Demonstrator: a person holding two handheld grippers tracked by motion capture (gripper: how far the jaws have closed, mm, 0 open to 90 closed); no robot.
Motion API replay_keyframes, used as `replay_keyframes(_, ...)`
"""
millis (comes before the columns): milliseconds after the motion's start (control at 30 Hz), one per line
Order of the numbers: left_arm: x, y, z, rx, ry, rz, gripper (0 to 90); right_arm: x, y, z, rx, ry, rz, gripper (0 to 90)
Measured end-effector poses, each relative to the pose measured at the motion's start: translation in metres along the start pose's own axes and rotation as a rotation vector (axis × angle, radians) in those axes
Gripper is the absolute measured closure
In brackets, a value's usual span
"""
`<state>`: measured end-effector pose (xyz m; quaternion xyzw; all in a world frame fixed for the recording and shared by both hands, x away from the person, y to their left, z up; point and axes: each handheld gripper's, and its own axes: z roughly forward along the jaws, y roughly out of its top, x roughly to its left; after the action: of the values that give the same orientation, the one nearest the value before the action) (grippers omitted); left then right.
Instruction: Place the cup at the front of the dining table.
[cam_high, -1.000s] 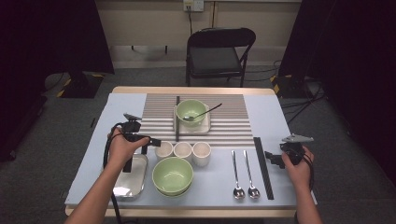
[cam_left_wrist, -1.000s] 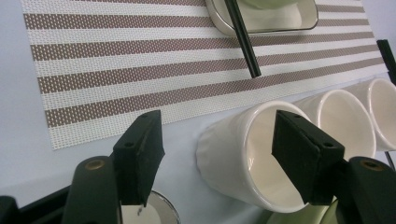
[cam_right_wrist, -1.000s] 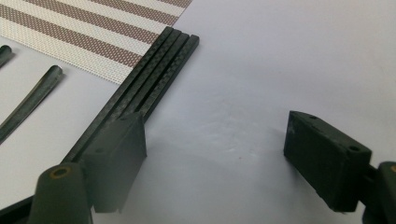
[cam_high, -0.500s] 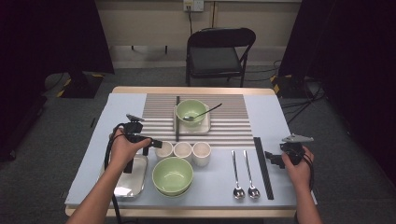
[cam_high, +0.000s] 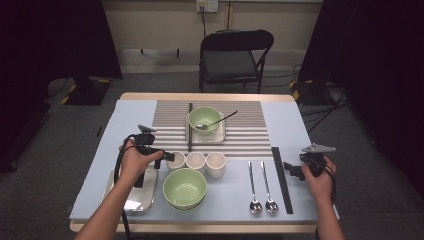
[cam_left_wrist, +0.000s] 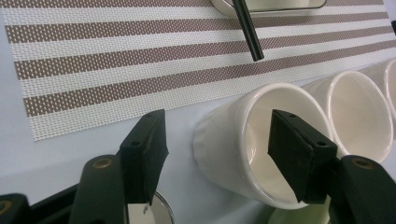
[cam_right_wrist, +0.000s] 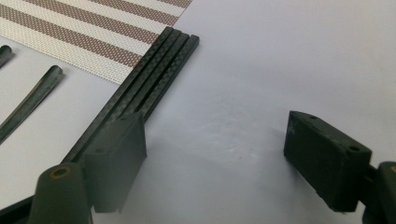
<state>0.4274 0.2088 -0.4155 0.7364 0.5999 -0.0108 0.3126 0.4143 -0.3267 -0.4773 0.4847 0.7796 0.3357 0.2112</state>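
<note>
Three white cups stand in a row mid-table, and my left gripper (cam_high: 167, 156) reaches the leftmost cup (cam_high: 176, 161) from the left. In the left gripper view one jaw hangs inside that cup (cam_left_wrist: 219, 144) and the other outside its near wall, with a gap still showing. The jaws have just been closing with the wall between them, and the left gripper (cam_left_wrist: 222, 154) is open. My right gripper (cam_high: 291, 169) hovers open near the table's right edge, beside black chopsticks (cam_high: 281, 177). In the right gripper view the right gripper (cam_right_wrist: 224, 158) has bare table between its jaws and the chopsticks (cam_right_wrist: 144, 88) by its left jaw.
A green bowl (cam_high: 184, 187) sits just in front of the cups, and a metal tray (cam_high: 131, 202) lies under my left hand. Two spoons (cam_high: 260, 186) lie left of the chopsticks. On the striped mat (cam_high: 245, 135), another green bowl (cam_high: 204, 118) holds a spoon, with chopsticks (cam_high: 190, 127) beside it.
</note>
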Motion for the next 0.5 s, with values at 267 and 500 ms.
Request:
replay_keyframes(267, -0.0004, -0.0009, 0.002, 0.008, 0.012, 0.0, 42.0, 0.0, 0.0, 0.0, 0.0, 0.0, 0.0, 20.0)
replay_keyframes(500, 0.0001, -0.0019, 0.0043, 0.016, 0.016, -0.011, 45.5, -0.0001, 0.0, 0.0, 0.0, 0.0, 0.0, 20.0)
